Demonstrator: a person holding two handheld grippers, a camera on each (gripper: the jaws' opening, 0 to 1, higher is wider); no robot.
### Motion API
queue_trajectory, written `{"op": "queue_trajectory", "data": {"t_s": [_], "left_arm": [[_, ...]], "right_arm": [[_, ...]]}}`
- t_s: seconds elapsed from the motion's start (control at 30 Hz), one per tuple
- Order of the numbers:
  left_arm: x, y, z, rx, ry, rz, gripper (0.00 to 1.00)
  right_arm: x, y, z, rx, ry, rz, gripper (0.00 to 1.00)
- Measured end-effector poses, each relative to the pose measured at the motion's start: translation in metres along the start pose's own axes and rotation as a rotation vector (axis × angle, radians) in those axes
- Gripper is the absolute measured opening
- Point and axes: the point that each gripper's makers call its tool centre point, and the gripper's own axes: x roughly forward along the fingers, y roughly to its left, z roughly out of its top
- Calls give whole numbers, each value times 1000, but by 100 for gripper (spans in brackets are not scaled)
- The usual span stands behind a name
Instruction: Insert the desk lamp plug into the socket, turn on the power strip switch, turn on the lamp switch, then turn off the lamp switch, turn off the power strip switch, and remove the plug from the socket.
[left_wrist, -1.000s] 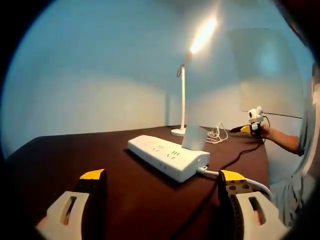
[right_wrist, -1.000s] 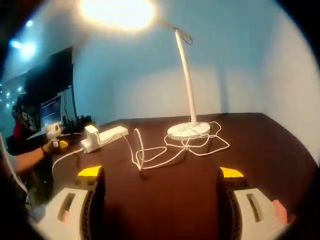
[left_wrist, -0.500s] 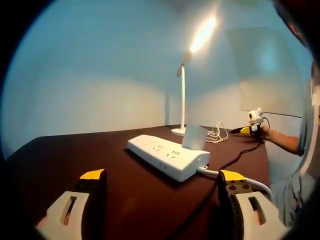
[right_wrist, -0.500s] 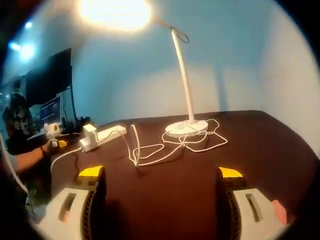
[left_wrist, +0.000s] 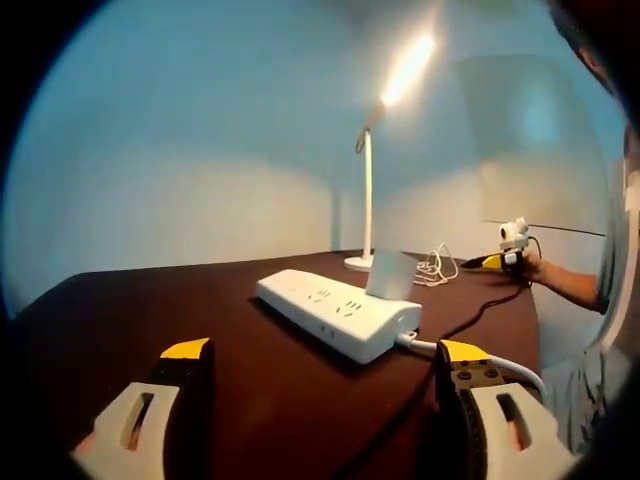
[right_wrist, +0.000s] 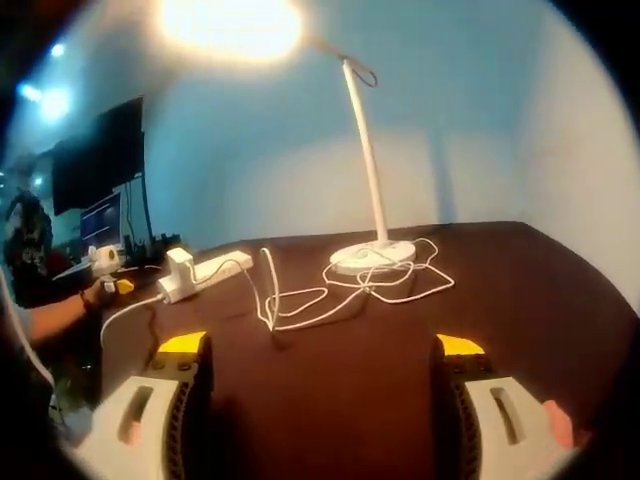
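White power strip (left_wrist: 338, 316) well beyond spread left gripper (left_wrist: 325, 352) fingers, lit lamp (right_wrist: 375, 255) beyond spread right gripper (right_wrist: 320, 348) fingers

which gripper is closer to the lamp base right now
Right. The right gripper faces the lamp base across the loose cord, with only bare table between. The left gripper sits behind the power strip, with the base farther beyond it.

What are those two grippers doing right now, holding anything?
Left gripper: open, holding nothing.
Right gripper: open, holding nothing.
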Motion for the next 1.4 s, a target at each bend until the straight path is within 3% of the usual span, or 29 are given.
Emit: {"op": "queue_trajectory", "data": {"t_s": [1.4], "left_arm": [[-1, -1, -1, 8, 6, -2, 85]], "right_arm": [[0, 0, 0, 19, 2, -8, 86]]}}
